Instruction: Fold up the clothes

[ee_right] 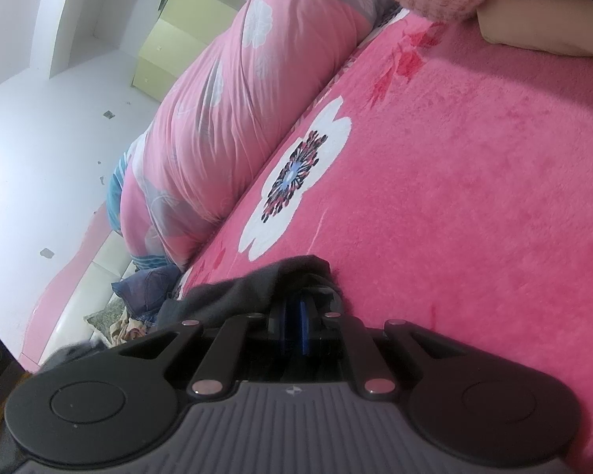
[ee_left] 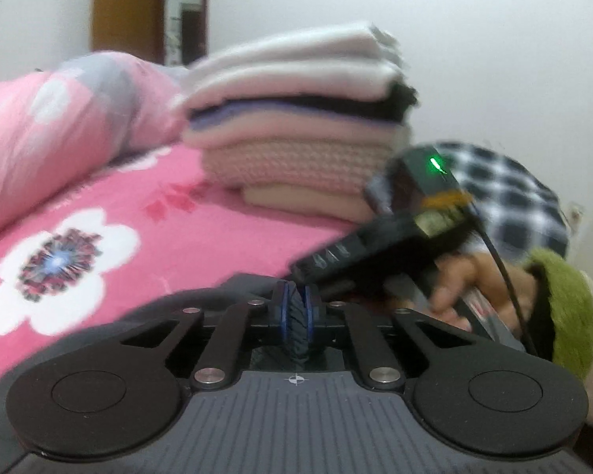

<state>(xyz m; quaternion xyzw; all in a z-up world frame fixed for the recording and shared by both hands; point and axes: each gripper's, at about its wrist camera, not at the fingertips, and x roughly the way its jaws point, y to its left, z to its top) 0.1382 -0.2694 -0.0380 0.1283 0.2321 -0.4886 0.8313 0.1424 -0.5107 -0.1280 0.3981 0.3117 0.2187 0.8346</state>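
A dark grey garment lies bunched on the pink flowered bedspread right in front of me. My left gripper is shut, with a fold of this garment pinched between its blue pads. In the right wrist view the same dark garment drapes over my right gripper, which is shut on its edge. The black housing of the right tool reaches in from the right, its tip close to my left fingers, held by a hand in a green fuzzy sleeve.
A tall stack of folded clothes stands on the bed behind the garment. A rolled pink quilt runs along the bed's far side. Checked cloth sits at the right. More clothes lie heaped beside the quilt.
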